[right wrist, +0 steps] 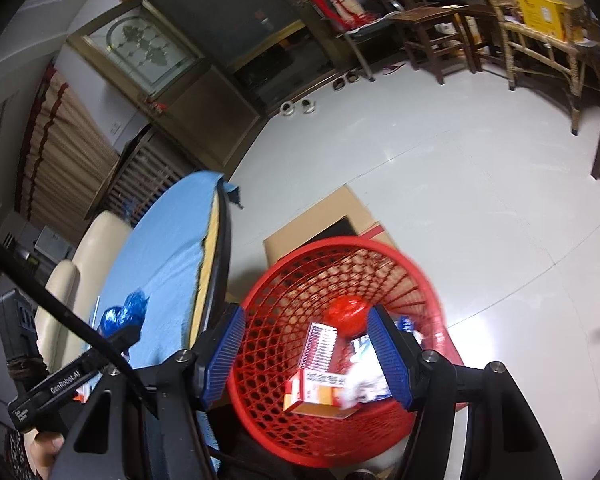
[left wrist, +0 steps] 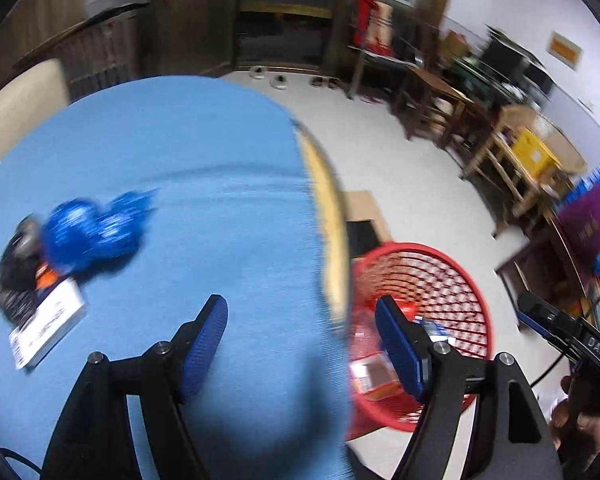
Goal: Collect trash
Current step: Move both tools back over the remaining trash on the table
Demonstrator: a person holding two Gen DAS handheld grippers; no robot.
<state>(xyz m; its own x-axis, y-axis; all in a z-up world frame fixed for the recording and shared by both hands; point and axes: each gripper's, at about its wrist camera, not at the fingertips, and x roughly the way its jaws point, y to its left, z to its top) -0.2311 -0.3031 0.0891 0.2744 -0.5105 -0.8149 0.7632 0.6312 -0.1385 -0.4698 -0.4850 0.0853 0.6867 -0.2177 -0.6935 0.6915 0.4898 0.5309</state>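
Observation:
A red mesh basket [right wrist: 427, 280] stands on the floor beside the round table with a blue cloth [left wrist: 180, 152]. It holds a red crumpled ball [right wrist: 345, 314], an orange and white box [right wrist: 315, 384] and other wrappers. My right gripper [right wrist: 305, 356] is open and empty above the basket. My left gripper [left wrist: 300, 344] is open and empty over the table's edge. A crumpled blue foil wrapper [left wrist: 92, 232] and a black and white packet [left wrist: 36, 304] lie on the cloth to its left. The basket also shows in the left wrist view [left wrist: 451, 272].
A flat cardboard sheet [right wrist: 319, 220] lies on the floor behind the basket. A cream chair [right wrist: 96, 248] stands at the table's far side. Wooden chairs and tables [right wrist: 539, 40] line the far wall. The floor [right wrist: 459, 160] is pale tile.

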